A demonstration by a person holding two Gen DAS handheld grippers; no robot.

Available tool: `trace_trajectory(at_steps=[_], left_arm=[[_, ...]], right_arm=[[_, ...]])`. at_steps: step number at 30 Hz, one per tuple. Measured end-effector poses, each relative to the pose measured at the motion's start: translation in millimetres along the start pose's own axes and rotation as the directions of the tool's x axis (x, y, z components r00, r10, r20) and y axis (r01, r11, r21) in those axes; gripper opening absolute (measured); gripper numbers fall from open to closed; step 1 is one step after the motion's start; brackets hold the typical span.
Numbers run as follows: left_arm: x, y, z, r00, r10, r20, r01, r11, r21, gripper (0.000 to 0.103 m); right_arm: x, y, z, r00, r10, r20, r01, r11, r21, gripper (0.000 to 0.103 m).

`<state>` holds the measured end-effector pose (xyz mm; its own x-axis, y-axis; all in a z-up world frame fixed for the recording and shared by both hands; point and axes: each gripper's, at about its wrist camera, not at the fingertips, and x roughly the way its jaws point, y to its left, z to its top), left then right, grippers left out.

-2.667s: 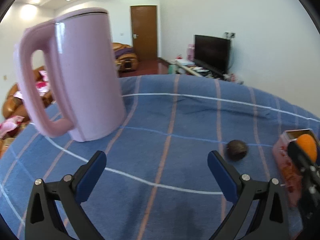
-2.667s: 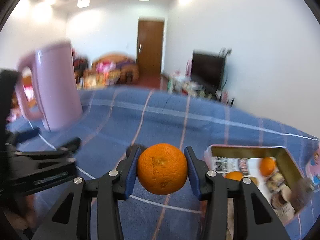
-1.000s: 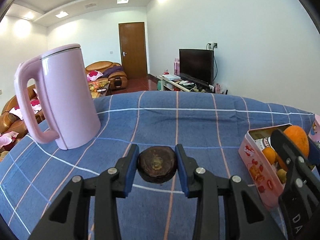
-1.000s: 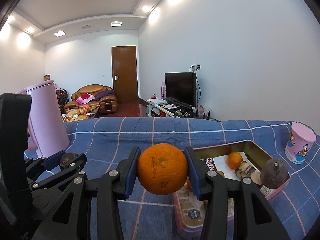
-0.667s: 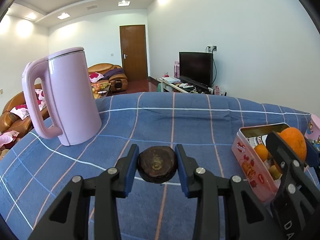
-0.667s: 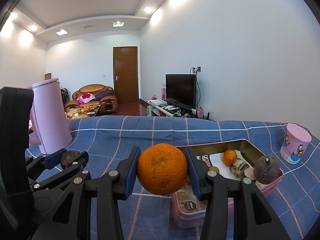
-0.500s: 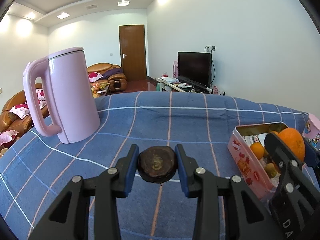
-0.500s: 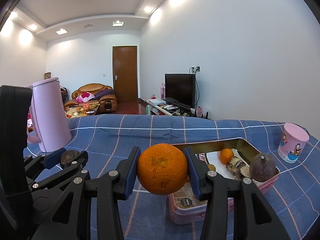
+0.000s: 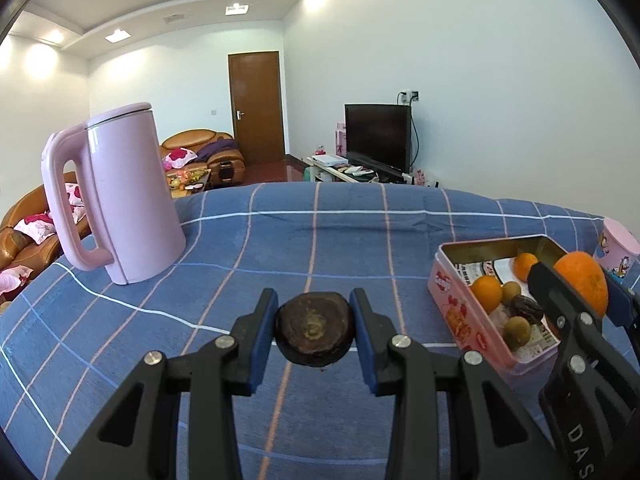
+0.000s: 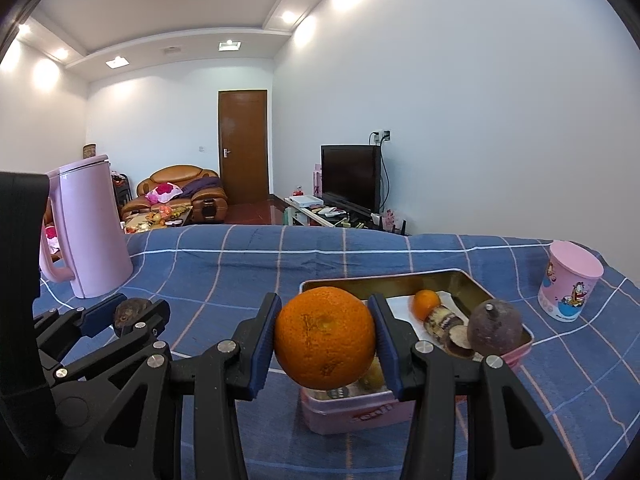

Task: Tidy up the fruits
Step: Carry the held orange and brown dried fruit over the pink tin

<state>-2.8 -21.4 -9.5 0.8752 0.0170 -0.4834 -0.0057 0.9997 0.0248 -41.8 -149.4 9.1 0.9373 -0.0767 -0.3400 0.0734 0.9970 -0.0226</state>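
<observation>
Lettering is scarce: on my right gripper's (image 9: 582, 292) black body the left wrist view shows only "DAS" before the frame cuts it off, and the red print on the pink tin's (image 9: 460, 312) side wall is too small and warped for me to read.

Going left to right, the pink kettle (image 9: 120, 200) stands upright at the far left of the blue checked cloth (image 9: 320, 240), handle toward the edge. Between it and the tin lies a broad bare stretch of cloth. My left gripper (image 9: 314, 330) is clamped narrowly on a dark brown round fruit (image 9: 315, 330), held above that stretch. My right gripper grips the big orange (image 10: 325, 336), both pads pressing its sides, over the tin's near left corner. The tin sits open and already holds small oranges, brownish fruits and a dark round one at its right rim. A pink cartoon cup (image 10: 570, 286) stands apart near the cloth's right edge.
</observation>
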Motion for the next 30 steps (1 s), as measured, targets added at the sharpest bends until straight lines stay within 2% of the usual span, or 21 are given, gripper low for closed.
trace_trajectory(at_steps=[30], left_arm=[[-4, -69, -3, 0.993, -0.113, -0.031, 0.114, 0.993, 0.008, 0.039]], right_arm=[[-13, -77, -2, 0.996, -0.088, 0.006, 0.088, 0.996, 0.007, 0.048]])
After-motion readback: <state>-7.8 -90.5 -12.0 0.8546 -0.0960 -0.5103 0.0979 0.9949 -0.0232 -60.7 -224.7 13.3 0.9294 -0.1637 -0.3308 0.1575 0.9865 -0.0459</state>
